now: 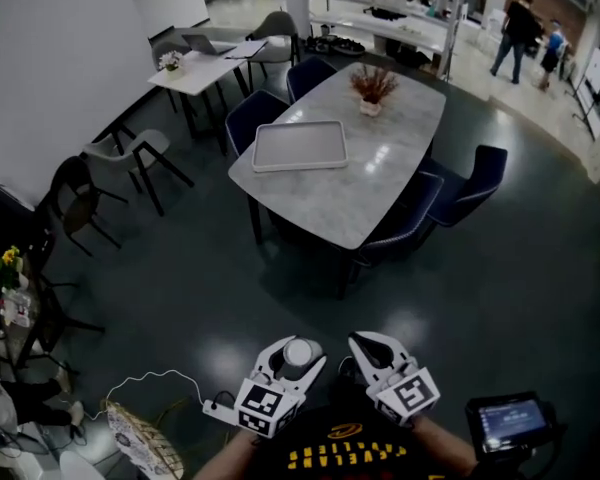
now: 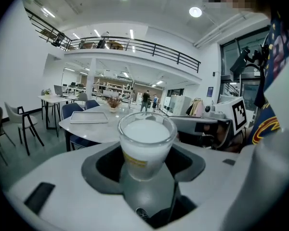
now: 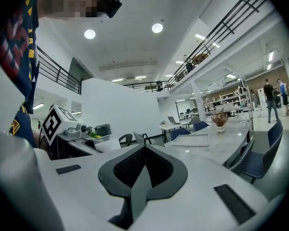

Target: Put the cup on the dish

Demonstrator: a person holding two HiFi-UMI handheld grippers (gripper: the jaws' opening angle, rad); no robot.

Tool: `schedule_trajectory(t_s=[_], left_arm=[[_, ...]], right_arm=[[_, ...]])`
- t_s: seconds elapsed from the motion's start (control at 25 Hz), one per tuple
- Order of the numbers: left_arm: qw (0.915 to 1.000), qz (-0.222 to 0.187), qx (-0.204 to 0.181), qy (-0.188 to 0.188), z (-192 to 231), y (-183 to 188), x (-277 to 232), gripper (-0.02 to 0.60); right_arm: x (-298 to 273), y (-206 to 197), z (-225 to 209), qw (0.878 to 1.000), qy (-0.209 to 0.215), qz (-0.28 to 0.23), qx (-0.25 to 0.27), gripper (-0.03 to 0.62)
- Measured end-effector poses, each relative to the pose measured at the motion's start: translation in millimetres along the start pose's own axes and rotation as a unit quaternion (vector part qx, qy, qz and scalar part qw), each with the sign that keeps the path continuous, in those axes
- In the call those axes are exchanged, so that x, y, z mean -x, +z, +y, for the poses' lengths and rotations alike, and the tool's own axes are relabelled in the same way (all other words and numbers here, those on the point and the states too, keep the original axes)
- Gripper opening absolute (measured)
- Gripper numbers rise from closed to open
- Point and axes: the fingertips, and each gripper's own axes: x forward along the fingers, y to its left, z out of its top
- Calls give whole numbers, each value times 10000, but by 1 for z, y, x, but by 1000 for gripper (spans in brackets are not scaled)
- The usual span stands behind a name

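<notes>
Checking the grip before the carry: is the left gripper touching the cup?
Touching. The left gripper view shows the left gripper clamping the cup, both pads against its sides.

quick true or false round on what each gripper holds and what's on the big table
1. The left gripper has its jaws around the cup. True.
2. The right gripper carries a second cup. False: its jaws are together with nothing between them.
3. The cup already sits on the tray. False: the tray lies bare on the table, and the cup is in the left gripper, well short of the table.
4. A potted plant stands on the table beyond the tray. True.
</notes>
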Motion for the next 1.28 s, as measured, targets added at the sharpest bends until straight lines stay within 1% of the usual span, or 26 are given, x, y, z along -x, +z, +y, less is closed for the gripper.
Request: schedule_trajectory(t_s=[0.24,0.36,0.56,0.72,0.92,1.0,1.16,1.28], left_arm=[[9998,68,-58,203,11,27,-44,256],[9992,59,-25,390,21,41,-60,256],[9982,6,19,593,45,56,-78,256],[9982,20,86,590,64,58,-93,256],[9985,-7,53,542,110,71,-109,256],[9989,10,26,468,130,74,-117,256],[9992,78,-171,356,172,88,-132,256],[9990,119,-338,271,210,99,-133,256]], right_arm=[[-20,13,-58,9997,216,5,-103,3],[-31,21,-79,9994,285,26,-174,4],[-52,12,-99,9984,492,89,-245,3],[-72,17,-112,9977,507,232,-387,3],[-112,13,-130,9983,357,265,-367,3],[-131,18,-137,9987,262,273,-354,5],[-169,35,-155,9993,-10,217,-314,3],[-206,42,-156,9992,-175,242,-264,3]])
